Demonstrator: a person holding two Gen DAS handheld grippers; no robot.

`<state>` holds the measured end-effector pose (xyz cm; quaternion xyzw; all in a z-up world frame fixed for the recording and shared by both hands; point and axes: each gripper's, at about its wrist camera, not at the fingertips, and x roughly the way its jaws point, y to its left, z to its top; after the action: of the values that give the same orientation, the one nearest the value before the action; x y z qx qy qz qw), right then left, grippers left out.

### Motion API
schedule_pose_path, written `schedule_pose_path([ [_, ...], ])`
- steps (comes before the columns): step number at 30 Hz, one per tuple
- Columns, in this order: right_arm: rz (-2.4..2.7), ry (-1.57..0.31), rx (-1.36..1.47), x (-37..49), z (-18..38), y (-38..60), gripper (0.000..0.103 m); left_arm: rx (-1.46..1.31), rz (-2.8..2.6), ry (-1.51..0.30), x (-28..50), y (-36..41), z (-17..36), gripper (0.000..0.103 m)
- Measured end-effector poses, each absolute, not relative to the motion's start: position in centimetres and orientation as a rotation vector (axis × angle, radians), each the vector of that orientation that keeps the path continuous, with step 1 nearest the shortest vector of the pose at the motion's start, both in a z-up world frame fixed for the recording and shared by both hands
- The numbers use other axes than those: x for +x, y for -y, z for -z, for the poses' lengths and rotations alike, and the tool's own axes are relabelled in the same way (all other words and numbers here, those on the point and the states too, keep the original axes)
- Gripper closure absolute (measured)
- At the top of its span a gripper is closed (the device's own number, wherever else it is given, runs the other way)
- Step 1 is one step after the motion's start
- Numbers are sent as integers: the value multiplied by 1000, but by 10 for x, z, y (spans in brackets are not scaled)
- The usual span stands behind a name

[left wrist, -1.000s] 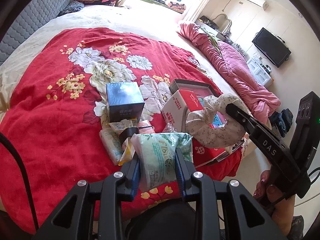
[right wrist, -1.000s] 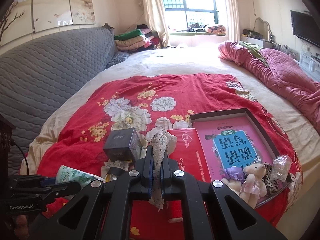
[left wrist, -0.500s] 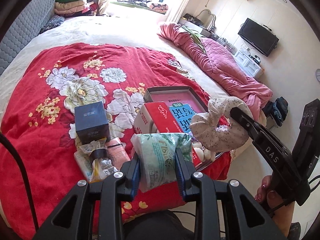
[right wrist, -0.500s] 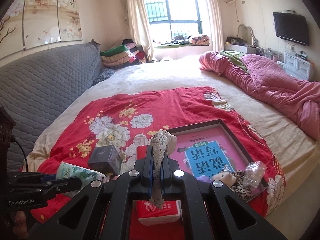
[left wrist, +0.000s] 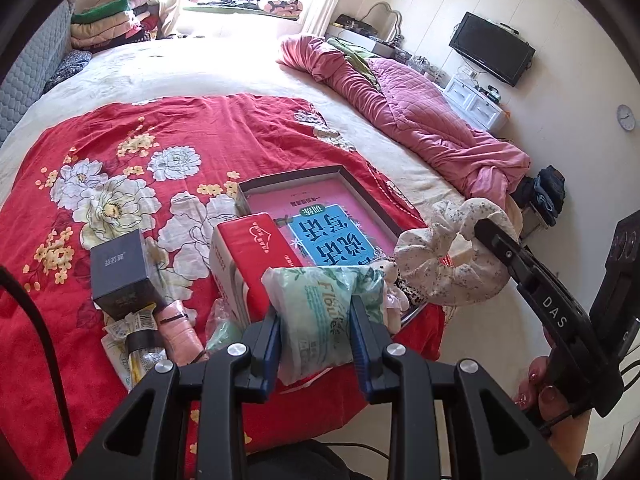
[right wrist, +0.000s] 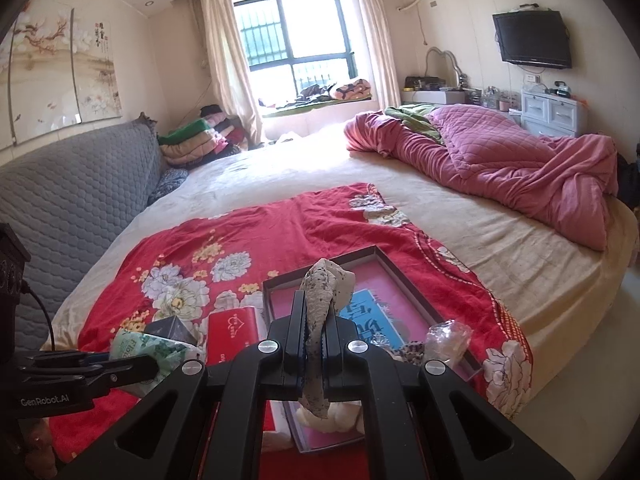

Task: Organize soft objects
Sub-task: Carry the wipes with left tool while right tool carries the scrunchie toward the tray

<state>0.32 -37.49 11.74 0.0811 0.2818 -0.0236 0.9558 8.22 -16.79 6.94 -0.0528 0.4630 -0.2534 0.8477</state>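
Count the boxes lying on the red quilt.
3: dark cube box left, red box beside it, shallow open box holding the pink book; others may hide behind the tools.

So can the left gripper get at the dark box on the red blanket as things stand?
Probably not yet: the left gripper is shut on the green tissue pack. The dark box itself sits uncovered to its left.
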Motion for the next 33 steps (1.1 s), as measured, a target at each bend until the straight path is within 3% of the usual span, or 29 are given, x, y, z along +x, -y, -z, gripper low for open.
schedule_pose_path([
  [33,193,-618,251,32,-67,455,98,2,578,-1105,148,272,-6,72],
])
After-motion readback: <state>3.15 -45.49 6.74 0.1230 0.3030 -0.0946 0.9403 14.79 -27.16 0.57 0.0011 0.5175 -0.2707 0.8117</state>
